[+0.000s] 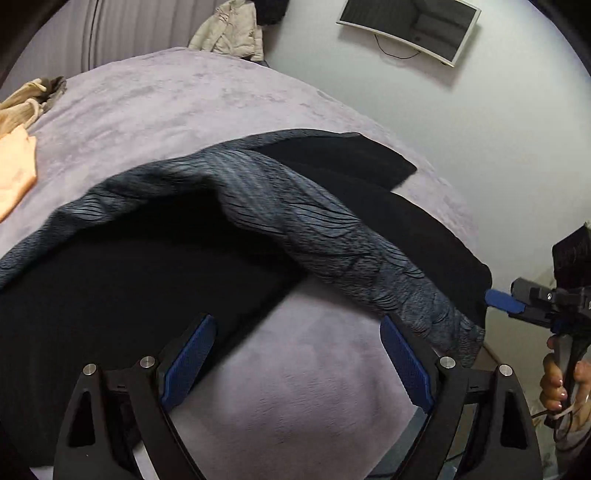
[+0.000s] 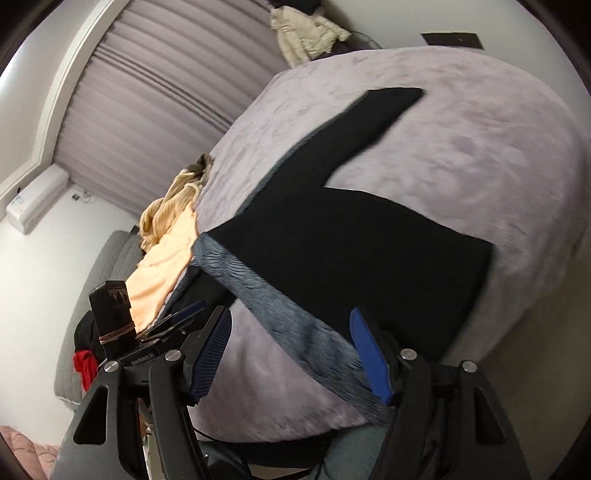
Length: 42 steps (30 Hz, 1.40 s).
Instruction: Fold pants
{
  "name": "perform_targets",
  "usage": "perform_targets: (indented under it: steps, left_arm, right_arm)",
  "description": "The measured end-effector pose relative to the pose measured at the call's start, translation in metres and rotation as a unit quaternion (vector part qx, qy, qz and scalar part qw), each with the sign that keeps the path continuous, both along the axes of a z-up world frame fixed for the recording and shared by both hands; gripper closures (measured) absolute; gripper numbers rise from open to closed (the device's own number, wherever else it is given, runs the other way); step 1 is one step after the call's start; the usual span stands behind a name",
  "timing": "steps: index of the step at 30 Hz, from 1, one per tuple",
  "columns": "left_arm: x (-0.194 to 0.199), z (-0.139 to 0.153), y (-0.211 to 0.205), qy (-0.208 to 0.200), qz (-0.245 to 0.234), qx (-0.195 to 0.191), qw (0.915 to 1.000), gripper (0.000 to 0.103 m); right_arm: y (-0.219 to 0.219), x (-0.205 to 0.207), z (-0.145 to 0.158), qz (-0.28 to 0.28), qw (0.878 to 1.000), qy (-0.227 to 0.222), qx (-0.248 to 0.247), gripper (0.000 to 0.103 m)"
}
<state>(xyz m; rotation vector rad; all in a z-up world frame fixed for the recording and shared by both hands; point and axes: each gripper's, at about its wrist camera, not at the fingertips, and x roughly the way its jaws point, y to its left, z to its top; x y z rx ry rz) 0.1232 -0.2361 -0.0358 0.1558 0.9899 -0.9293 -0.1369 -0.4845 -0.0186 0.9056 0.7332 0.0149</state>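
Black pants (image 2: 332, 236) lie spread on a bed (image 2: 461, 147) covered in a mauve plush blanket. In the right wrist view the legs fork apart: one runs up toward the far side of the bed, the other stretches to the right and ends near the bed's edge. A grey-blue ribbed band (image 2: 280, 302), the waist or a turned-out lining, runs along the near side of the pants down toward the bed's near edge. In the left wrist view the same band (image 1: 295, 221) arches over the black cloth and trails down to the right, its end reaching the bed's edge. The left gripper (image 1: 297, 332) hangs above bare blanket with its jaws wide apart; its blue pads (image 1: 188, 362) hold nothing, though the left finger overlaps black cloth and the right finger sits just beside the band. The right gripper (image 2: 290, 328) also stands with jaws apart and nothing pressed between them; the band passes between its fingers and under the right pad (image 2: 369, 354), but whether they touch cannot be told. In the left wrist view the right gripper shows at the right border, with its blue fingertip next to the pants' edge, held by a hand (image 1: 557, 384). Peach and tan clothes (image 2: 166, 251) lie piled at the bed's far-left side. A beige jacket (image 1: 229, 33) hangs beyond the bed, and a screen (image 1: 410, 26) is mounted on the white wall.
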Motion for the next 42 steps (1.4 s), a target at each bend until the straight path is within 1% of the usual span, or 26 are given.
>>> perform_targets:
  steps: [2, 4, 5, 6, 8, 10, 11, 12, 14, 16, 18, 21, 24, 26, 27, 29, 31, 32, 33, 35, 36, 37, 38, 40, 42]
  left_arm:
    - [-0.006, -0.001, -0.013, 0.017, -0.02, -0.013, 0.9996, 0.012]
    - [-0.011, -0.003, -0.025, 0.047, -0.038, -0.029, 0.9977, 0.012]
    - [-0.014, -0.004, -0.03, 0.056, -0.048, -0.031, 0.9968, 0.012]
    - [-0.018, -0.006, -0.038, 0.06, -0.057, -0.029, 0.9962, 0.012]
    - [-0.022, -0.011, -0.049, 0.057, -0.059, -0.017, 0.9965, 0.012]
    - [-0.022, -0.017, -0.057, 0.064, -0.05, -0.008, 0.9967, 0.012]
    - [-0.022, -0.017, -0.06, 0.067, -0.041, -0.009, 0.9968, 0.012]
    - [-0.021, -0.015, -0.061, 0.07, -0.037, -0.015, 0.9967, 0.012]
    - [-0.022, -0.003, -0.064, 0.066, -0.042, -0.033, 0.9964, 0.012]
    - [-0.021, 0.015, -0.073, 0.033, -0.048, -0.04, 0.9975, 0.012]
    - [-0.014, 0.031, -0.087, 0.004, -0.051, -0.045, 0.9977, 0.012]
    - [0.006, 0.046, -0.11, -0.01, -0.044, -0.052, 0.9977, 0.012]
    - [0.034, 0.062, -0.13, -0.021, -0.027, -0.049, 0.9982, 0.012]
    - [0.053, 0.076, -0.141, -0.039, -0.01, -0.044, 0.9982, 0.012]
    - [0.06, 0.082, -0.139, -0.048, 0.0, -0.047, 0.9978, 0.012]
    - [0.073, 0.097, -0.129, -0.073, 0.018, -0.055, 0.9957, 0.012]
    - [0.081, 0.104, -0.123, -0.097, 0.033, -0.045, 0.9938, 0.012]
    - [0.084, 0.101, -0.119, -0.105, 0.038, -0.035, 0.9931, 0.012]
    - [0.09, 0.099, -0.112, -0.112, 0.044, -0.023, 0.9924, 0.012]
    - [0.094, 0.082, -0.095, -0.12, 0.058, 0.006, 0.991, 0.012]
    - [0.096, 0.073, -0.085, -0.119, 0.065, 0.018, 0.9906, 0.012]
    - [0.099, 0.061, -0.071, -0.113, 0.073, 0.032, 0.9904, 0.012]
    - [0.102, 0.047, -0.061, -0.099, 0.082, 0.044, 0.9907, 0.012]
    - [0.108, 0.022, -0.035, -0.06, 0.1, 0.061, 0.9913, 0.012]
    - [0.111, 0.003, -0.018, -0.037, 0.12, 0.075, 0.9892, 0.012]
  right_arm:
    - [-0.011, -0.019, -0.02, -0.007, 0.999, 0.017, 0.029, 0.032]
    - [-0.014, -0.026, -0.042, -0.003, 0.998, 0.03, 0.057, 0.032]
    - [-0.015, -0.028, -0.054, 0.001, 0.997, 0.03, 0.076, 0.032]
    - [-0.016, -0.029, -0.064, 0.005, 0.995, 0.025, 0.094, 0.032]
    - [-0.015, -0.026, -0.085, 0.012, 0.991, 0.021, 0.13, 0.034]
    - [-0.014, -0.025, -0.096, 0.013, 0.987, 0.016, 0.158, 0.066]
    - [-0.015, -0.025, -0.097, 0.016, 0.986, 0.008, 0.168, 0.08]
    - [-0.016, -0.027, -0.091, 0.02, 0.985, -0.011, 0.173, 0.08]
    - [-0.019, -0.029, -0.07, 0.027, 0.984, -0.052, 0.165, 0.081]
    - [-0.027, -0.025, -0.042, 0.036, 0.986, -0.08, 0.139, 0.081]
    - [-0.042, -0.012, -0.016, 0.045, 0.987, -0.103, 0.117, 0.082]
    - [-0.07, 0.021, 0.026, 0.048, 0.988, -0.127, 0.074, 0.082]
    - [-0.104, 0.066, 0.055, 0.045, 0.987, -0.139, 0.058, 0.082]
    - [-0.125, 0.103, 0.067, 0.039, 0.99, -0.124, 0.045, 0.082]
    - [-0.131, 0.12, 0.071, 0.04, 0.992, -0.116, 0.033, 0.081]
    - [-0.143, 0.153, 0.074, 0.032, 0.995, -0.094, 0.014, 0.075]
    - [-0.151, 0.19, 0.068, 0.026, 0.997, -0.07, 0.022, 0.052]
    - [-0.154, 0.201, 0.061, 0.019, 0.997, -0.062, 0.033, 0.025]
    - [-0.155, 0.201, 0.053, 0.009, 0.997, -0.057, 0.043, 0.017]
    - [-0.156, 0.199, 0.04, 0.003, 0.996, -0.064, 0.062, 0.017]
    - [-0.154, 0.195, 0.035, 0.002, 0.996, -0.068, 0.064, 0.017]
    - [-0.153, 0.187, 0.03, -0.008, 0.996, -0.065, 0.053, 0.018]
    - [-0.155, 0.185, 0.024, -0.022, 0.997, -0.056, 0.037, 0.02]
    - [-0.161, 0.167, 0.013, -0.057, 0.998, -0.03, 0.008, 0.026]
    - [-0.172, 0.158, 0.003, -0.078, 0.997, -0.022, 0.016, 0.033]
